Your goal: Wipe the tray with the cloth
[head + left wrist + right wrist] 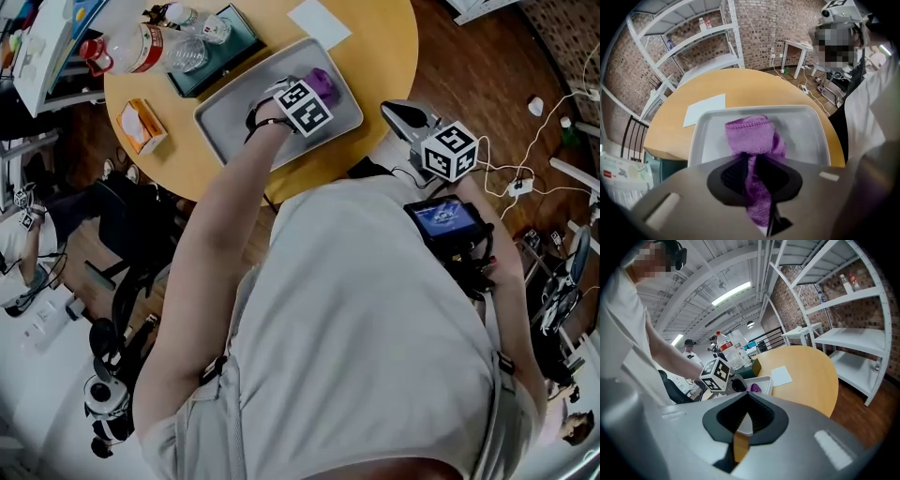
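Note:
A grey tray (234, 117) lies on the round yellow table (384, 56). My left gripper (314, 94) points steeply down over the tray's right half, its marker cube hiding the jaws in the head view. In the left gripper view it (752, 161) is shut on a purple cloth (752, 136), which bunches up on the tray floor (806, 131). My right gripper (398, 112) hovers off the table's near right edge, apart from the tray. In its own view the jaws (746, 401) stand together with nothing between them, and the tray (764, 383) and cloth (754, 388) lie ahead.
Plastic bottles (141, 47) and a teal box (211, 52) stand beyond the tray. An orange packet (142, 127) lies to its left, a white sheet (319, 23) at the far right of the table. Metal shelves (693, 42) stand behind the table. A chair (131, 291) is at left.

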`<state>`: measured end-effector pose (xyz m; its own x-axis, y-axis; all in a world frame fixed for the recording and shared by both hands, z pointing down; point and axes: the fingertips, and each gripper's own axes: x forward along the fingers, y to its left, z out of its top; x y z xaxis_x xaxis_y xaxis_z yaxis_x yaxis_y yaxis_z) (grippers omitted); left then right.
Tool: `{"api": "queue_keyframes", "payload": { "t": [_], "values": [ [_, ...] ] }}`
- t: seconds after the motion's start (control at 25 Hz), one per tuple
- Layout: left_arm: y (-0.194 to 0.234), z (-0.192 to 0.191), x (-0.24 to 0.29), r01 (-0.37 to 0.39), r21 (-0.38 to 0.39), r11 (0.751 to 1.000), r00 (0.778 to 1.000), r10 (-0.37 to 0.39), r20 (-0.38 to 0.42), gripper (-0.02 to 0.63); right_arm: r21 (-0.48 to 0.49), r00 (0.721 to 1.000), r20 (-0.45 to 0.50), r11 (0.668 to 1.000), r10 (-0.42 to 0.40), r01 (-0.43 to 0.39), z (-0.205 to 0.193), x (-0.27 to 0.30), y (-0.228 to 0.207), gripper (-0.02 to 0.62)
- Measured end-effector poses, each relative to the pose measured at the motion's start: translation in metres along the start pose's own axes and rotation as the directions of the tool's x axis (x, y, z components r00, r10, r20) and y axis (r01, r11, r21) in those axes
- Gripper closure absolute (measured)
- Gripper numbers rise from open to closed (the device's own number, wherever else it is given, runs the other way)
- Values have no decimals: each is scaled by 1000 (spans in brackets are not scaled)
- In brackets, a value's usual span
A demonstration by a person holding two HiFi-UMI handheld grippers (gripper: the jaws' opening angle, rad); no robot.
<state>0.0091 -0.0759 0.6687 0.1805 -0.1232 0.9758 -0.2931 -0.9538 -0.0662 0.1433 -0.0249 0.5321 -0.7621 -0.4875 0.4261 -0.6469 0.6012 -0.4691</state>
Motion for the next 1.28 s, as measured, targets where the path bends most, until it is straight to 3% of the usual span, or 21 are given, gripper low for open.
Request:
{"api": "queue_keyframes", "payload": {
  "t": [0.28,0.52,1.0,1.28],
  "values": [
    [3,34,11,-8,18,1000,1000,8,24,541,19,1000,-11,1000,-3,3,2,1,-21,594],
    [0,37,10,9,74,997,1000,-11,15,541,20,1000,-12,1000,11,-11,5,6,-20,594],
    [47,44,11,-21,24,999,999,20,40,541,44,1000,-14,999,-18,19,5,2,-31,594],
    [46,31,4,-48,25,999,998,47,39,545,38,1000,-13,999,7,-6,9,9,-22,594]
  ]
}}
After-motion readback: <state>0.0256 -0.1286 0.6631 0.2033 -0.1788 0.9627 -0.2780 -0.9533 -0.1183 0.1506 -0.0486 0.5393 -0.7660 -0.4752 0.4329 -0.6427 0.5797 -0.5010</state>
